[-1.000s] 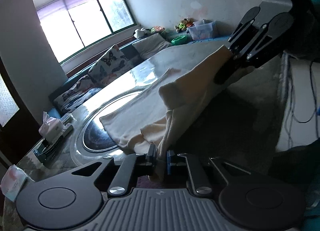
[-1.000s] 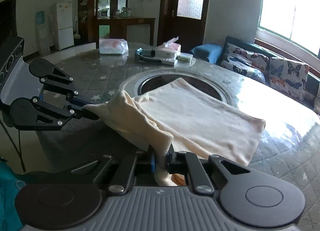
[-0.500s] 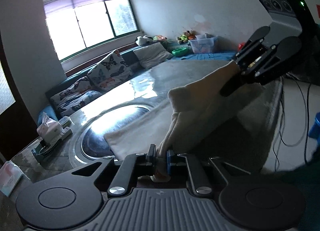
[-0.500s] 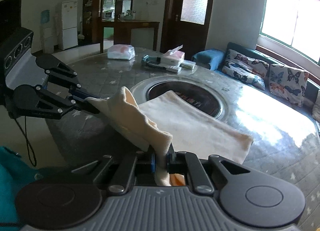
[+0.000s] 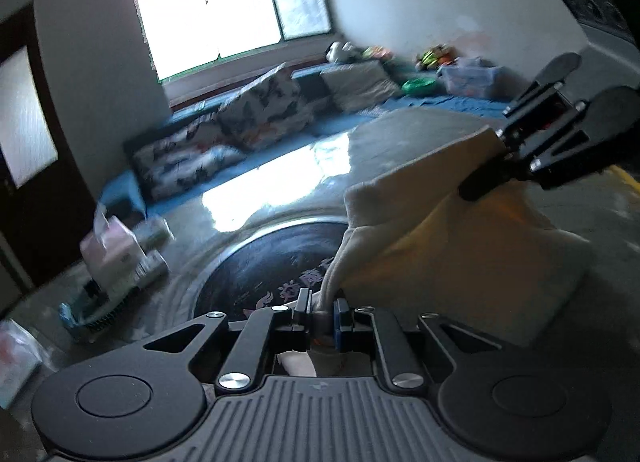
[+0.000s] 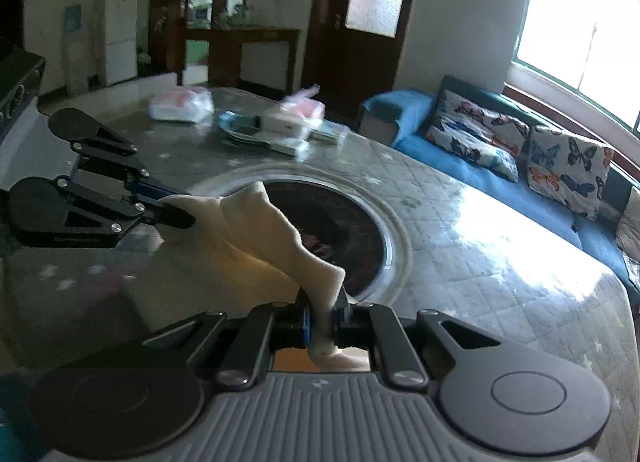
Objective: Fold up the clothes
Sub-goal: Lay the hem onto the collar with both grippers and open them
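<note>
Left gripper (image 5: 321, 312) is pinching one corner of the cream cloth (image 5: 460, 246), jaws closed tight on the fabric w/ a bit poking out behind them. Right gripper (image 6: 322, 316) is doing the same at the other corner, jaws clamped on the cloth. The cloth is hanging stretched btwn the two grippers above the round table (image 6: 460, 246), its lower part draping down toward the tabletop near the dark round centre inset (image 6: 340, 222). A tissue box (image 6: 294, 118) is sitting at the table's far side.
</note>
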A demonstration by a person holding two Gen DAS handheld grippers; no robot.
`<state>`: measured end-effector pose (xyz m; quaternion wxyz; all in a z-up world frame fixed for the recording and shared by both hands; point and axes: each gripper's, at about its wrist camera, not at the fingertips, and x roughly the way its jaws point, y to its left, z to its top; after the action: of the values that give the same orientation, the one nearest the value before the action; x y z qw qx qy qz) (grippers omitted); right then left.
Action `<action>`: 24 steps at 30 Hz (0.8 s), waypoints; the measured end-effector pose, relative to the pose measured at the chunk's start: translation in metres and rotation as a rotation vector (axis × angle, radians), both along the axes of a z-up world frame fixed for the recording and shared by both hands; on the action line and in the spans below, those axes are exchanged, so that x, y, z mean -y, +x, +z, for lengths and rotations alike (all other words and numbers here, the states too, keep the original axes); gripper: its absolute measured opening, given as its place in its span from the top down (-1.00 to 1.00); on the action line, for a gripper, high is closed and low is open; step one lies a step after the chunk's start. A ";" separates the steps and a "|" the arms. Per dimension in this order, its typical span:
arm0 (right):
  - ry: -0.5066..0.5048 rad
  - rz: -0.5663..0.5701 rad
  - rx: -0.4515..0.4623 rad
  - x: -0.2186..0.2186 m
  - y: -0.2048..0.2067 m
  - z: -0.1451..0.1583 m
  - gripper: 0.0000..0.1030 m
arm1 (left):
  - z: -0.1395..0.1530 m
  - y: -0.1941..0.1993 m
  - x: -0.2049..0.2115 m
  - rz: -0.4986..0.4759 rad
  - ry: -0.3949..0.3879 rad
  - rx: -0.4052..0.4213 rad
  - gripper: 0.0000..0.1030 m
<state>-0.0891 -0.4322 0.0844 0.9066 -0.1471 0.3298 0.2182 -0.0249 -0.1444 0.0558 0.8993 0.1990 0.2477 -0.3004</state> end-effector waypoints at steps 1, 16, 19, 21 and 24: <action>-0.002 -0.009 -0.013 0.000 0.014 -0.007 0.83 | -0.004 0.011 0.004 0.015 0.005 -0.012 0.79; 0.118 -0.199 -0.082 0.032 0.067 -0.064 0.48 | -0.040 0.062 0.025 0.147 0.022 -0.135 0.66; 0.119 -0.214 -0.066 0.045 0.052 -0.054 0.48 | -0.040 0.062 0.025 0.157 0.015 -0.136 0.66; 0.112 -0.228 -0.066 0.052 0.044 -0.052 0.48 | -0.040 0.063 0.025 0.165 0.008 -0.139 0.66; 0.112 -0.259 -0.082 0.060 0.036 -0.058 0.48 | -0.040 0.064 0.025 0.190 -0.006 -0.151 0.66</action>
<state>-0.0527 -0.4924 0.0263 0.9198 -0.0433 0.3698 0.1234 0.0392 -0.1692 0.0155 0.9031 0.1487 0.3316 -0.2288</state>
